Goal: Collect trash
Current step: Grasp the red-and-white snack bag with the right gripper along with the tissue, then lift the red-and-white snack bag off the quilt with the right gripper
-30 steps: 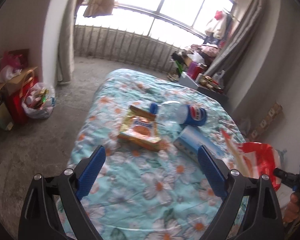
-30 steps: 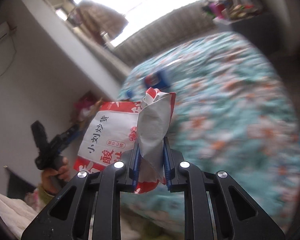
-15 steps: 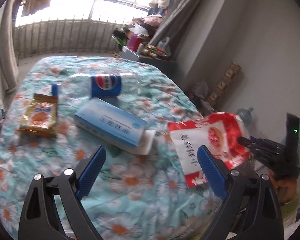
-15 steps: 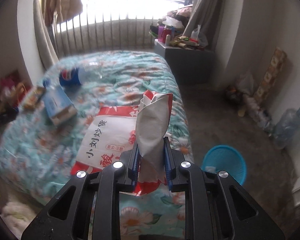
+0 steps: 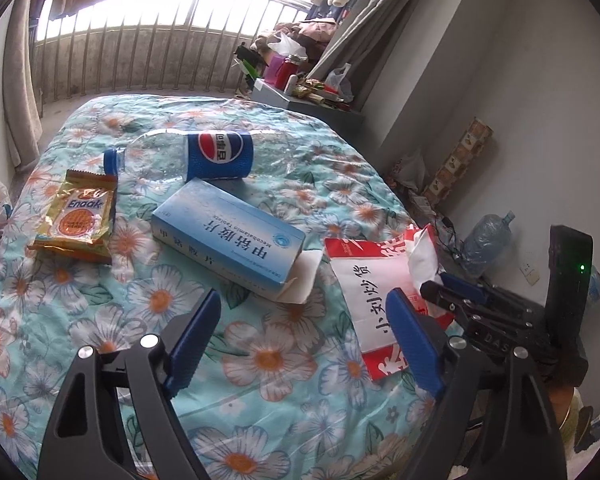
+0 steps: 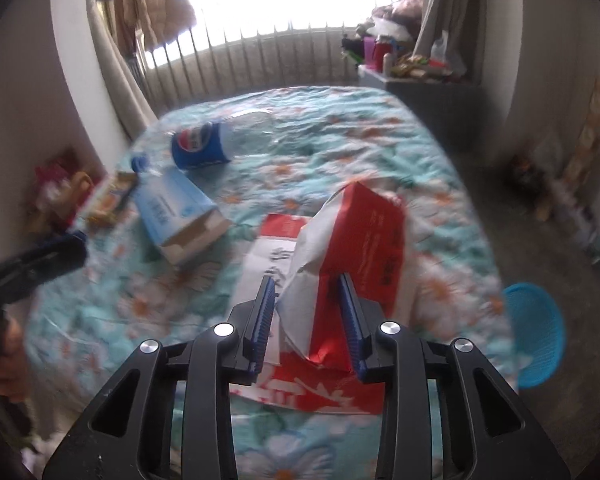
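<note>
A red and white snack bag (image 5: 374,286) lies at the right edge of the floral bed (image 5: 100,320). My right gripper (image 6: 306,314) has its jaws parted around the bag's upright neck (image 6: 340,248), no longer pinching it; it also shows in the left wrist view (image 5: 450,290). My left gripper (image 5: 302,340) is open and empty above the bed's near part. A pale blue carton (image 5: 228,242), a Pepsi bottle (image 5: 204,156) and a yellow snack packet (image 5: 78,216) lie farther back.
A blue basket (image 6: 534,336) stands on the floor right of the bed. A large water bottle (image 5: 486,242) sits by the wall. A cluttered grey cabinet (image 5: 300,100) stands behind the bed by the curtain. A railing and window fill the back.
My right gripper has opened from its tight pinch on the bag's neck, and the bag now rests on the bed. The left gripper stays open over the bed, moved slightly closer.
</note>
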Demonstrator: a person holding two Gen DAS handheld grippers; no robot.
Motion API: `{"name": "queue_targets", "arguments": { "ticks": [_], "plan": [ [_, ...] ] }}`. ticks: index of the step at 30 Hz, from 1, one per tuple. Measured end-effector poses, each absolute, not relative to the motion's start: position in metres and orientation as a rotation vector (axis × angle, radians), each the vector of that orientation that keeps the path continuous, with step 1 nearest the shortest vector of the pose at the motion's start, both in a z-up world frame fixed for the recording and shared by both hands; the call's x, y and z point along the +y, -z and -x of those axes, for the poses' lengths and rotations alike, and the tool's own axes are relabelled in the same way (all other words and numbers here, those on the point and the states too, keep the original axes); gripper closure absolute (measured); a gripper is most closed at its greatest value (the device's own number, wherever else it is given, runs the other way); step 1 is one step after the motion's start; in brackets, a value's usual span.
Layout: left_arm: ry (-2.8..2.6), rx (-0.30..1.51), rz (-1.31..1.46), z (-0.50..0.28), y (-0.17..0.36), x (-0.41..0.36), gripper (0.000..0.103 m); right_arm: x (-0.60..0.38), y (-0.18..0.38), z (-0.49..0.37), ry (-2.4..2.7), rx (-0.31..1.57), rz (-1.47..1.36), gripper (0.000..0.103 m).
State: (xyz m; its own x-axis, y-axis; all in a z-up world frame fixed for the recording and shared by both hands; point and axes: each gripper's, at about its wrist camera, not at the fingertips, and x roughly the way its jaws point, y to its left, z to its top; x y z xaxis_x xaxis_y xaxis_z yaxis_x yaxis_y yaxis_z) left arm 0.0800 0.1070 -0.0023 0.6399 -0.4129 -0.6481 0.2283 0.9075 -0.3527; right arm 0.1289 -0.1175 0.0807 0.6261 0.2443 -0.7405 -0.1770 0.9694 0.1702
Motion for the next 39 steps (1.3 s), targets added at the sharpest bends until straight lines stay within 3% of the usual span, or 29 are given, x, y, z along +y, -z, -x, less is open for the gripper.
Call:
{"name": "queue_targets", "arguments": {
  "ticks": [9, 15, 29, 39],
  "plan": [
    [0.378, 0.787, 0.279, -0.088, 0.002, 0.107, 0.024, -0.122, -0.077, -0.124, -0.407, 0.786, -0.233, 0.031],
    [0.410, 0.781, 0.279, -0.092, 0.002, 0.098, 0.025, -0.115, -0.083, -0.111, -0.480, 0.712, -0.245, 0.020],
    [0.512, 0.769, 0.297, -0.100, -0.002, 0.079, 0.025, -0.112, -0.068, -0.111, -0.619, 0.714, -0.340, 0.019],
    [0.636, 0.832, 0.104, -0.133, 0.006, 0.012, 0.025, -0.124, -0.046, -0.117, -0.637, 0.719, -0.427, 0.019]
  ]
}}
